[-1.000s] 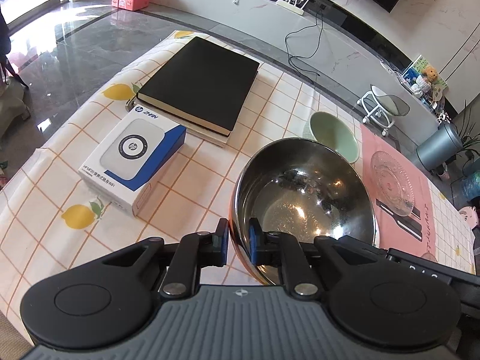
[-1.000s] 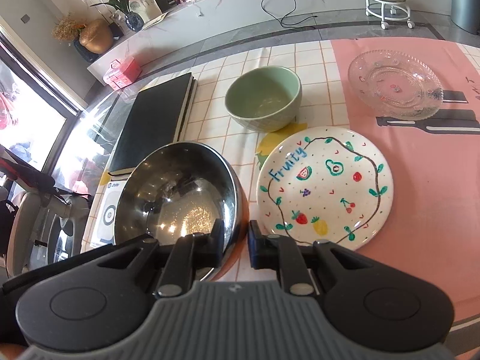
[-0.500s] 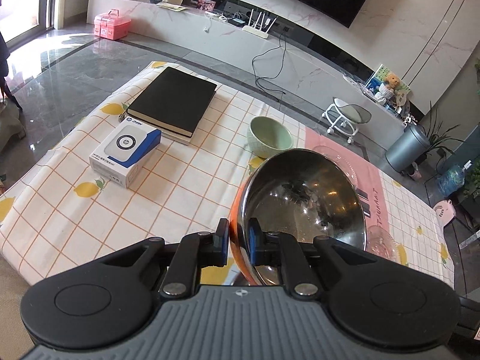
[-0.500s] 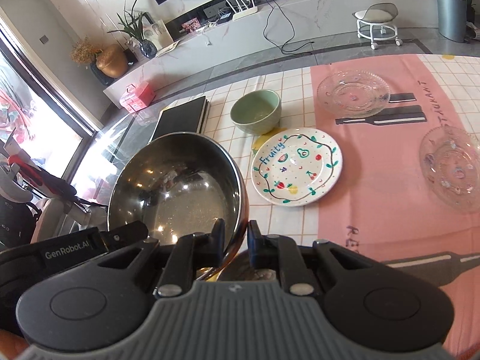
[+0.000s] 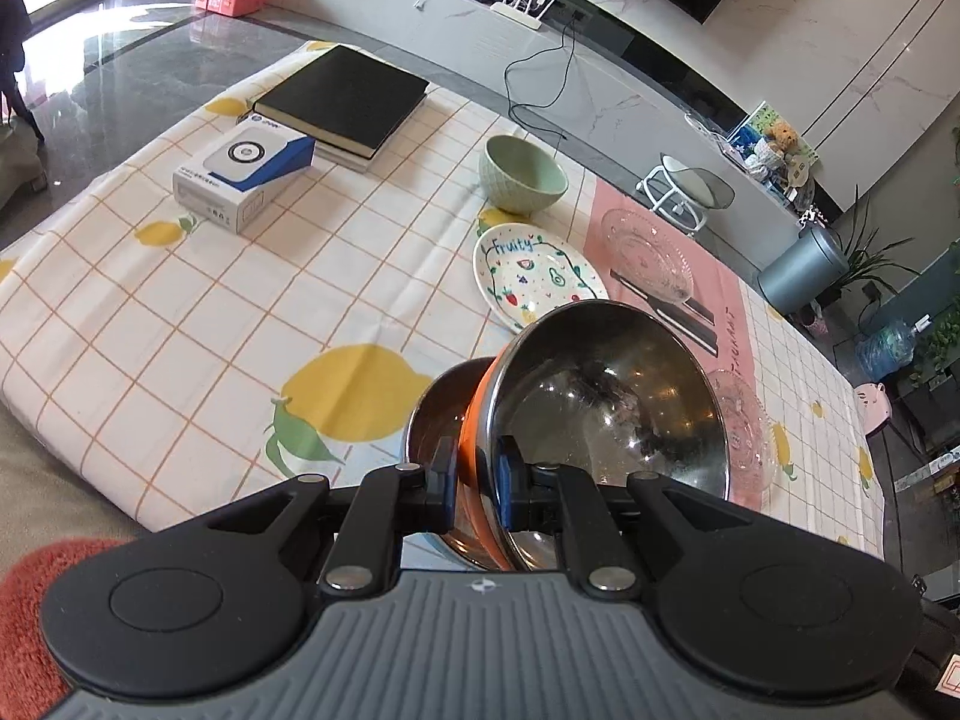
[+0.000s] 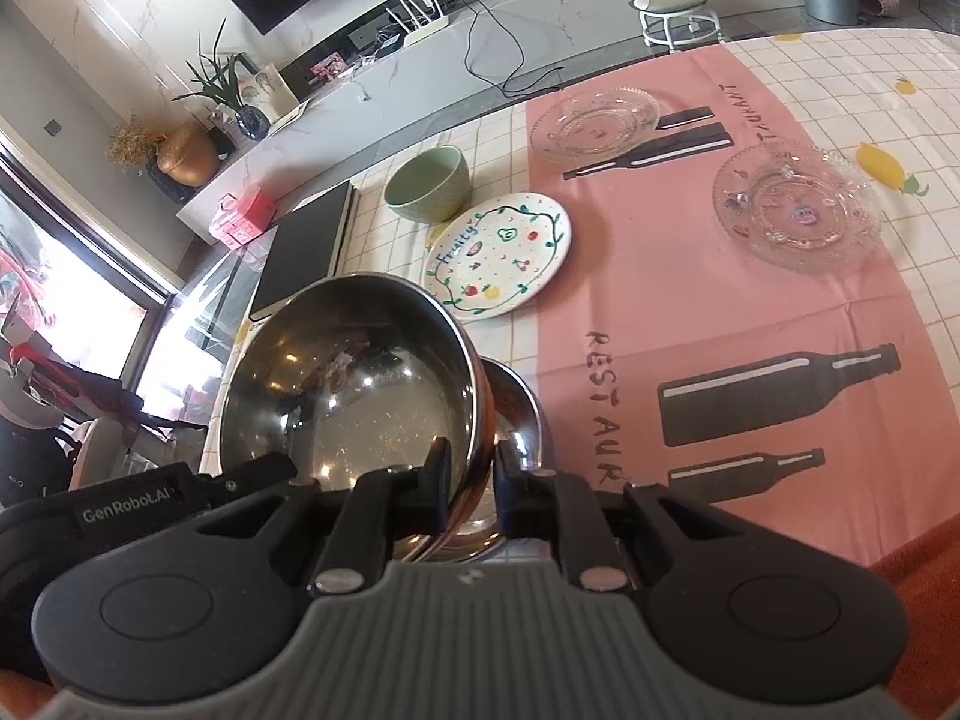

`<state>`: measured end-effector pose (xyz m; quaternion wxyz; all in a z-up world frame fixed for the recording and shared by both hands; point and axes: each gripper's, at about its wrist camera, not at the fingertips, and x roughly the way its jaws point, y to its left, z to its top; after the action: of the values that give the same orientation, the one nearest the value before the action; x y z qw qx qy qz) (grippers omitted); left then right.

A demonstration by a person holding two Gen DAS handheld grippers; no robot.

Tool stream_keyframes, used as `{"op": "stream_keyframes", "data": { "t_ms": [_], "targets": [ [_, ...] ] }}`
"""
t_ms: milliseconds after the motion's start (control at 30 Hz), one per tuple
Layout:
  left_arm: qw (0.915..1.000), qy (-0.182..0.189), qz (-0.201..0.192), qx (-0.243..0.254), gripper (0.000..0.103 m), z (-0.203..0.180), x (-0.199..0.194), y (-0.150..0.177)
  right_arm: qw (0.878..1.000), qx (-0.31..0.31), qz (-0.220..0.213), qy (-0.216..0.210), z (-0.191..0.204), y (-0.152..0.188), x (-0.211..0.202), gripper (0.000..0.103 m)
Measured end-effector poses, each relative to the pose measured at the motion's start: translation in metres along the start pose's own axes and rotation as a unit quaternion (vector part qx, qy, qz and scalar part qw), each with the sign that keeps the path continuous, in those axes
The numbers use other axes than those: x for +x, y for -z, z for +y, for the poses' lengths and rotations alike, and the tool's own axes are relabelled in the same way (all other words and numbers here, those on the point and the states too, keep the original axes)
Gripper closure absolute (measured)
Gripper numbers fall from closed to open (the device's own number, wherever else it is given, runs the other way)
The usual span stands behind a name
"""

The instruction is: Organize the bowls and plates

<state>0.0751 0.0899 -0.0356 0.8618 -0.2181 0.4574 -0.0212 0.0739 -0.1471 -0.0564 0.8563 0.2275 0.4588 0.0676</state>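
Both grippers pinch the rim of the same steel bowl (image 5: 606,396), which has an orange outer wall and hangs tilted above a second steel bowl (image 5: 435,420) standing on the bench (image 5: 180,312). The left gripper (image 5: 477,483) has its pads pressed on the rim from either side, at 6 o'clock in its own view. The right gripper (image 6: 471,477) clamps the rim the same way, also at 6 o'clock in its own view. Whether the two bowls touch cannot be told.

From the left wrist, a white fruit-patterned plate (image 5: 537,276) lies at 12 o'clock beyond the held bowl, a green bowl (image 5: 522,174) farther on, apart from the plate. A clear glass plate (image 5: 648,255) sits at 1 o'clock on the pink cloth (image 5: 729,300), and another glass plate (image 5: 747,426) lies at 3 o'clock just beside the held bowl. A black book (image 5: 345,96) and a white-and-blue box (image 5: 243,171) rest at 11 o'clock
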Motion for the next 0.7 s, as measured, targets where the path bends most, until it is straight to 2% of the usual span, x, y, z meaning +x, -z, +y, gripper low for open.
{"op": "stream_keyframes", "data": {
  "t_ms": [333, 700],
  "targets": [
    [0.9996, -0.016, 0.02, -0.01, 0.089, 0.008, 0.025, -0.002, 1.0, 0.009, 0.013, 0.009, -0.007, 0.001, 0.024, 0.091],
    [0.997, -0.056, 0.019, 0.051, 0.089, -0.006, 0.035, 0.002, 0.999, -0.013, 0.018, 0.032, -0.002, 0.001, 0.038, 0.091]
  ]
}}
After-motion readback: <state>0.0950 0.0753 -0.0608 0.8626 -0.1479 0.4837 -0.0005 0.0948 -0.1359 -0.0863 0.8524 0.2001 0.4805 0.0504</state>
